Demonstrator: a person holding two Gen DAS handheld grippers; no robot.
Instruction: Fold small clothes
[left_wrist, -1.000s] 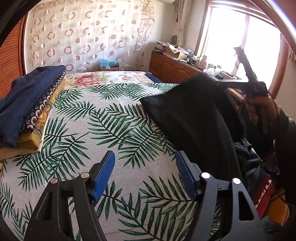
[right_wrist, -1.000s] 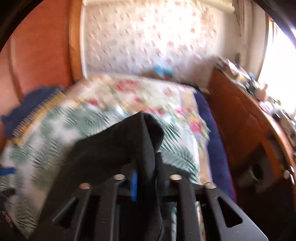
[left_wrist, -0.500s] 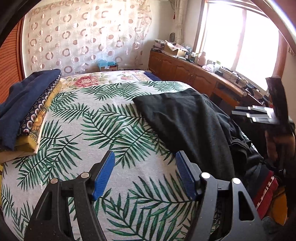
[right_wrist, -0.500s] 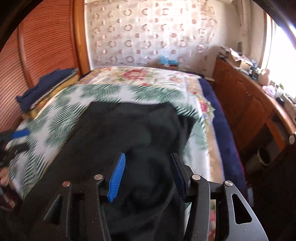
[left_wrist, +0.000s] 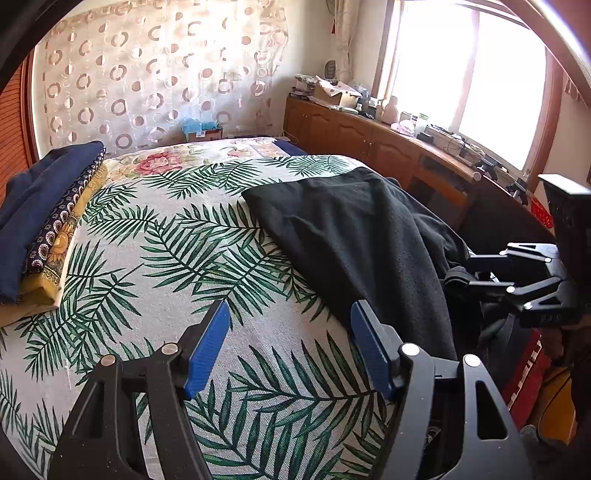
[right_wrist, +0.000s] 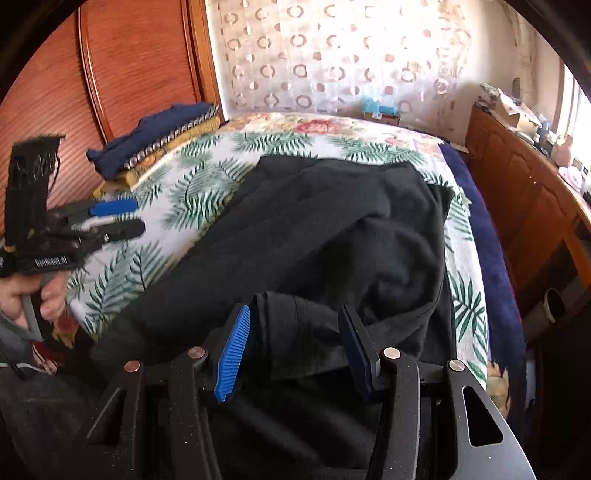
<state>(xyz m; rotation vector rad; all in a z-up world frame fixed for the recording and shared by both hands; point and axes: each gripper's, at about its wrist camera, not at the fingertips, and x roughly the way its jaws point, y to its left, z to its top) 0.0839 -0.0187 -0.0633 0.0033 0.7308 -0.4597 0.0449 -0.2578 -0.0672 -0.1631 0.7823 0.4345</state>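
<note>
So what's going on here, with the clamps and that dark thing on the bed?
A person holds a two-finger gripper in each hand and is folding clothes on a bed with a palm-leaf cover. A black garment lies rumpled across it. The right gripper is open just above a fold of it, pads not pressing. The left gripper hangs open over bare bedspread, holding nothing. A stack of folded clothes sits at the far edge.
</note>
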